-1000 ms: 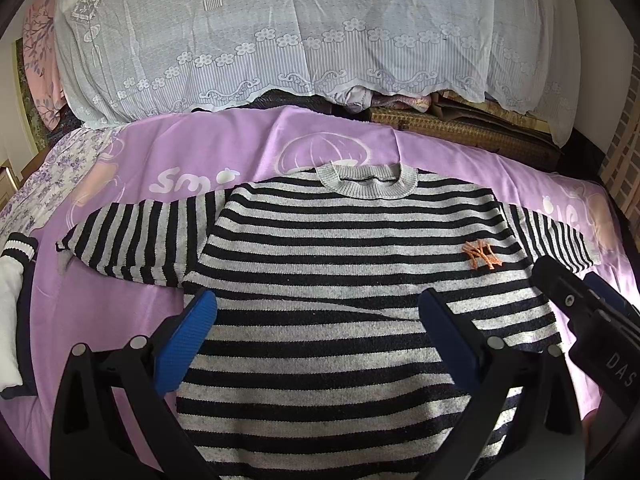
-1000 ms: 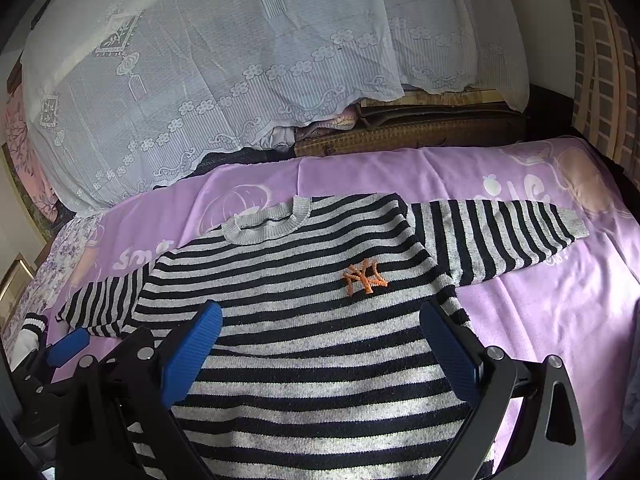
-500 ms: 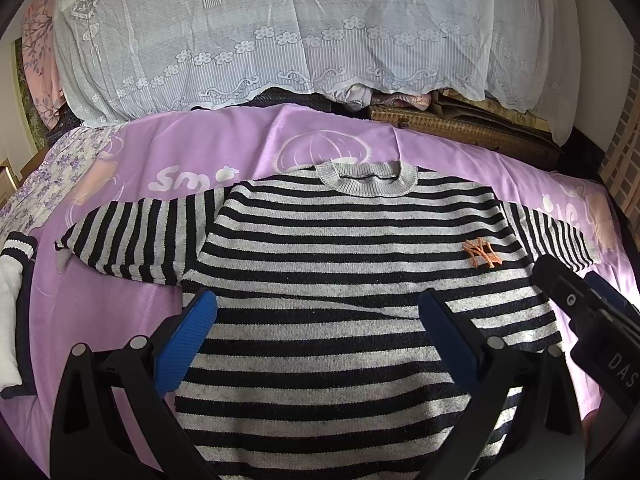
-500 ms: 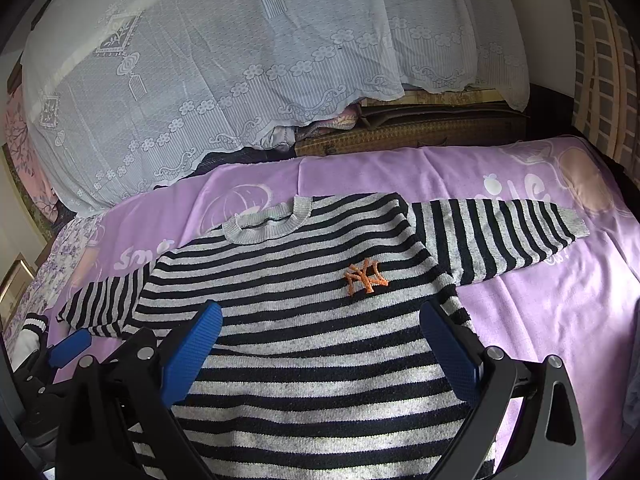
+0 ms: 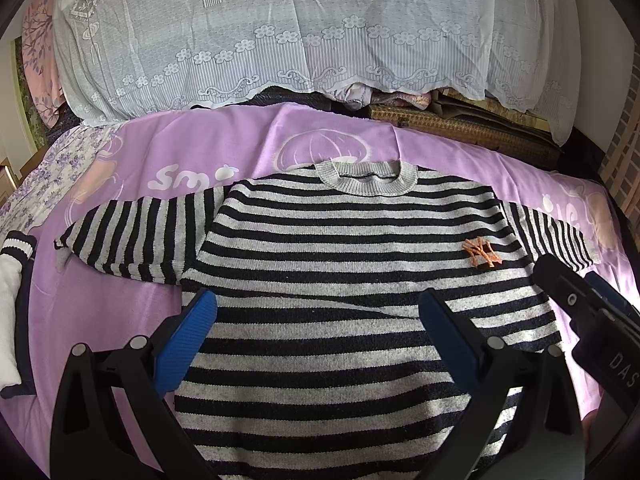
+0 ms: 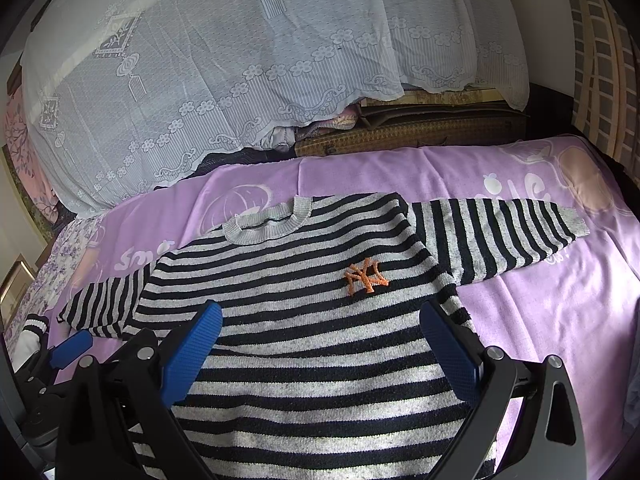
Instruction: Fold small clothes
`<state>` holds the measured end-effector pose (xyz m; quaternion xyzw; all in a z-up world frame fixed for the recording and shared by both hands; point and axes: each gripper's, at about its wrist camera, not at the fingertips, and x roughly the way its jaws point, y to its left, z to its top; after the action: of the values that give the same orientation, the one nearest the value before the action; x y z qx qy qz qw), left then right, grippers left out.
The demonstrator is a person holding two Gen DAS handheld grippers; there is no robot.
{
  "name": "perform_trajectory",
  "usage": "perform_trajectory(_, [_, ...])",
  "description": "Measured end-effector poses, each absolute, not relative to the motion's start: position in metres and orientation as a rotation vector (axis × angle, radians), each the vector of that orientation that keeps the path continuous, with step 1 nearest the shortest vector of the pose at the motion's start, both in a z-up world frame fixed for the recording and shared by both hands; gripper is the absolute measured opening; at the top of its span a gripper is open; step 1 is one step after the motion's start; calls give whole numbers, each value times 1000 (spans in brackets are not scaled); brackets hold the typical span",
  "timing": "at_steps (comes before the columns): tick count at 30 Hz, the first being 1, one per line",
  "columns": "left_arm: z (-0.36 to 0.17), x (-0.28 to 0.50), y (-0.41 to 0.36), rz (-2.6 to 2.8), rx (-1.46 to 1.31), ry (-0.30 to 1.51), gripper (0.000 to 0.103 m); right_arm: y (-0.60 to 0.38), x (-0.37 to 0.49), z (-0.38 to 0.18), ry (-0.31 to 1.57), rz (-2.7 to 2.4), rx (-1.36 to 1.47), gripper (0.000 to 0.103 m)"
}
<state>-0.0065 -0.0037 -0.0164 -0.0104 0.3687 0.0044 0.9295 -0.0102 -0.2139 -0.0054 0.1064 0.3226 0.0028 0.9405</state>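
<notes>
Sweater (image 5: 360, 280): laid flat on purple sheet (image 5: 132, 312), collar at 12 o'clock, sleeves along 9–3.
Left gripper (image 5: 316, 320): spread wide, nothing held; left sleeve (image 5: 136, 236) seen at 10 o'clock.
Right gripper (image 6: 320, 324): spread wide, nothing held; right sleeve (image 6: 496, 236) seen at 2 o'clock.
Next: each sleeve judged nearest its own gripper.

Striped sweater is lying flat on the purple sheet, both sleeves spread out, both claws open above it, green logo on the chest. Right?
Not quite: the logo on the striped sweater is orange, as the right wrist view shows. The rest holds: it lies flat on the purple sheet, sleeves spread, left claw and right claw open above it.
</notes>
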Motion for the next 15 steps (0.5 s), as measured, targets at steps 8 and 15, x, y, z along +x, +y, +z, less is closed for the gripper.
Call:
perform_trajectory(8, [-16,-6,-4,9,-23,756,98,-213,-12,-5,656,12,228,99])
perform_trajectory(15, [-21,-6,-5,8,-21,762,98,-213,-12,-6,656,8,228,99])
